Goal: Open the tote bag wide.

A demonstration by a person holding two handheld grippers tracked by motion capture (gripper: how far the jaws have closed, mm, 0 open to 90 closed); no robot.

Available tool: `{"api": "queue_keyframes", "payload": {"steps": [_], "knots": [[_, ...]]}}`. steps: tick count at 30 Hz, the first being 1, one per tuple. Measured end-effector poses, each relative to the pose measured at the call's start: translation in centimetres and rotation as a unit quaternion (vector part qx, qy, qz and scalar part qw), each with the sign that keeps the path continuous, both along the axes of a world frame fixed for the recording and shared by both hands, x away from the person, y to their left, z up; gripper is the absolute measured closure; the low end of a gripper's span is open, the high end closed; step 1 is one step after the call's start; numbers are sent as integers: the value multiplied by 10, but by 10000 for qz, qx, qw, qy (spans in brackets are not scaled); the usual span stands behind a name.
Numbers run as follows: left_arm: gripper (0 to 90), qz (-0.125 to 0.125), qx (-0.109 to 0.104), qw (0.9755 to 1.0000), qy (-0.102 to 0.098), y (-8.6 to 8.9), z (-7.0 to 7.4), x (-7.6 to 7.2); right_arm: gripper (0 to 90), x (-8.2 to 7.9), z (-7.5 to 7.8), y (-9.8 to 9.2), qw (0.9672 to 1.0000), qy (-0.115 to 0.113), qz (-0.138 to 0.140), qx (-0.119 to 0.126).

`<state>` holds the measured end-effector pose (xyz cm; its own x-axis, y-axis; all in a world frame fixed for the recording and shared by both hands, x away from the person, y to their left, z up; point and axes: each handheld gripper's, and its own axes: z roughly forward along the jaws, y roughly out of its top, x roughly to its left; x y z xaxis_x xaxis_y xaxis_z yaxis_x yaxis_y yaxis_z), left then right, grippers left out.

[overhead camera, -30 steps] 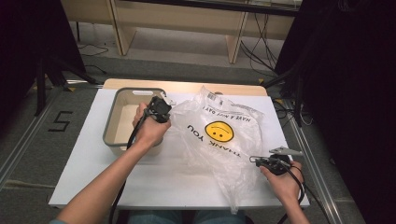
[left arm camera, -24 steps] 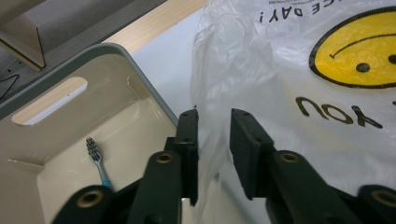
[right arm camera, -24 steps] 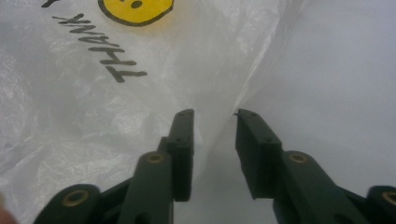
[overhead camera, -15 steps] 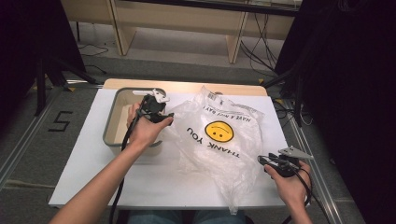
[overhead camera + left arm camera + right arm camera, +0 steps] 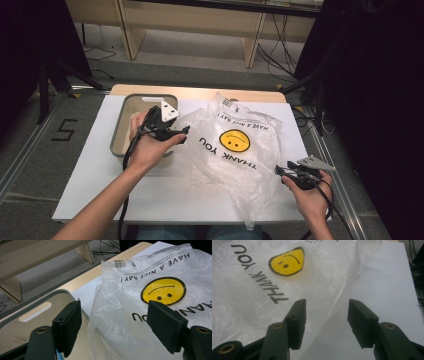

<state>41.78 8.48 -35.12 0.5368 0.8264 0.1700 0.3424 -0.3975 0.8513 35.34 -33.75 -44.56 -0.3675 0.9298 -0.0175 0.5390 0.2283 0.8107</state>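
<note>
High view: at left your left gripper [image 5: 176,134] hovers over the grey rectangular plastic bin's [image 5: 119,131] right edge, jaws just opened wide, nothing pinched; the thin clear plastic bag with the yellow smiley face [image 5: 235,150] lies under and ahead of them, spread flat on the white table [image 5: 90,175], likely so it can be laid out. At right your right gripper [image 5: 281,171], jaws just parted too, straddles the bag's edge without pressing it.
</note>
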Motion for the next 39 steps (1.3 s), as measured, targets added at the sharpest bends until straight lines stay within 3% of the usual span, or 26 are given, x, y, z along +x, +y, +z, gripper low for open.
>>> {"api": "queue_keyframes", "payload": {"steps": [5, 13, 23, 30, 35, 39], "knots": [[288, -72, -2, 10000, -16, 1, 3, -7, 499, 0, 0, 4, 10000, 11, 85, -8], [315, -439, 71, 9989, 147, -8, -13, -28, 497, 1, -1, 9, 9996, 51, 277, -36], [324, -931, 81, 9946, 458, -18, -40, -53, 490, 2, -1, 15, 9990, 74, 423, -84], [322, -1193, 325, 9907, 569, -22, -67, -65, 485, 2, 0, 20, 9985, 53, 527, -102], [319, -1257, 377, 9889, 701, -19, -84, -69, 481, 3, 0, 25, 9980, 52, 620, -121], [315, -1236, 392, 9889, 726, -14, -91, -71, 478, 4, 0, 29, 9977, 59, 666, -135]]}}
